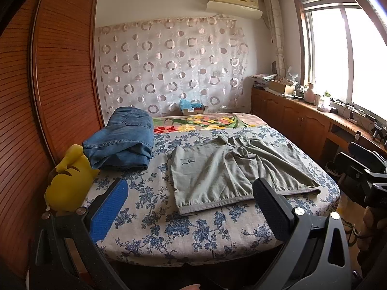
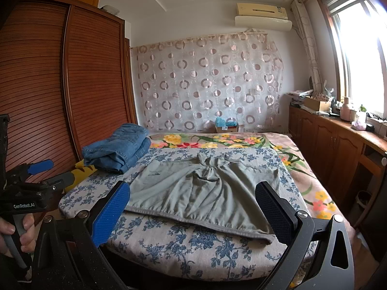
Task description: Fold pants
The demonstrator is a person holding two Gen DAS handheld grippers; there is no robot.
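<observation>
Grey-green pants [image 1: 229, 169] [image 2: 200, 191] lie spread flat on the bed, waistband toward me, both legs running away. My left gripper [image 1: 191, 205] hovers open in front of the bed's near edge, left of the waistband's middle, holding nothing. My right gripper [image 2: 193, 210] is open too, its fingers framing the waistband from above the near edge. In the right wrist view the left gripper's body [image 2: 26, 188] shows at the far left, held by a hand [image 2: 24, 229]. The right gripper's body [image 1: 367, 169] appears at the right edge of the left wrist view.
Folded blue jeans [image 1: 121, 140] [image 2: 118, 147] sit at the bed's far left, beside a yellow plush toy [image 1: 70, 181]. The bed [image 1: 169, 236] has a blue floral cover. A wooden wardrobe [image 2: 72, 84] stands left, low wooden cabinets [image 2: 333, 149] under the window right.
</observation>
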